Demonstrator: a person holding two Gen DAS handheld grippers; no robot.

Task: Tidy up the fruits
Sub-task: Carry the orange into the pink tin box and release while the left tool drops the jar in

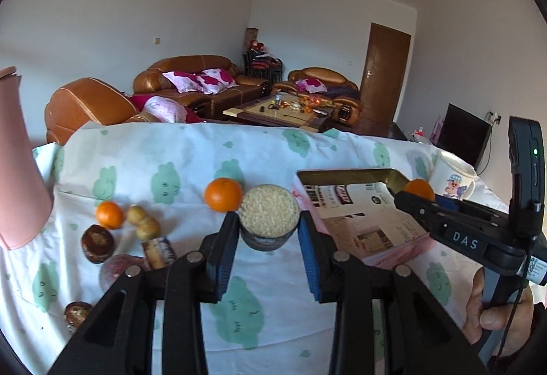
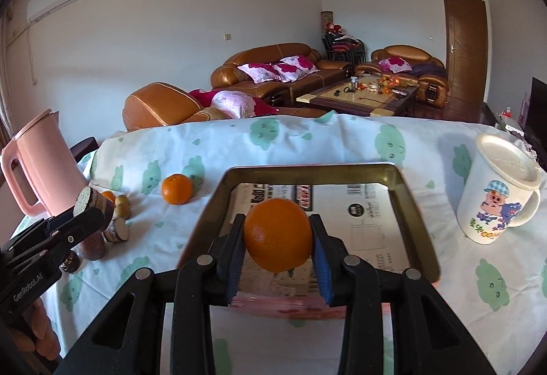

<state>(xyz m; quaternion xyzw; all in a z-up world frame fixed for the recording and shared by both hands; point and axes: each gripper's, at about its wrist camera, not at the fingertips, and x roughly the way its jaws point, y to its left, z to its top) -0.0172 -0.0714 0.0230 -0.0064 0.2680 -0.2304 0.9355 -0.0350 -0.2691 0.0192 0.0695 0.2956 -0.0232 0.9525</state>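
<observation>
My right gripper [image 2: 278, 240] is shut on an orange [image 2: 277, 234] and holds it over the near part of the pink tin box [image 2: 418, 214]; the orange also shows in the left wrist view [image 1: 418, 189]. My left gripper [image 1: 268, 231] is shut on a short cut piece with a pale grainy top [image 1: 268, 211], held above the cloth. More fruit lies on the cloth: an orange [image 1: 223, 194], a smaller orange [image 1: 109, 214], two small yellow-green fruits [image 1: 143, 221], a brown cut piece [image 1: 97, 243] and a reddish fruit [image 1: 118, 269].
A pink kettle [image 2: 41, 166] stands at the left edge of the table. A white lidded cartoon mug [image 2: 501, 193] stands right of the box. The table wears a white cloth with green prints [image 1: 239, 313]. Sofas and a coffee table are behind.
</observation>
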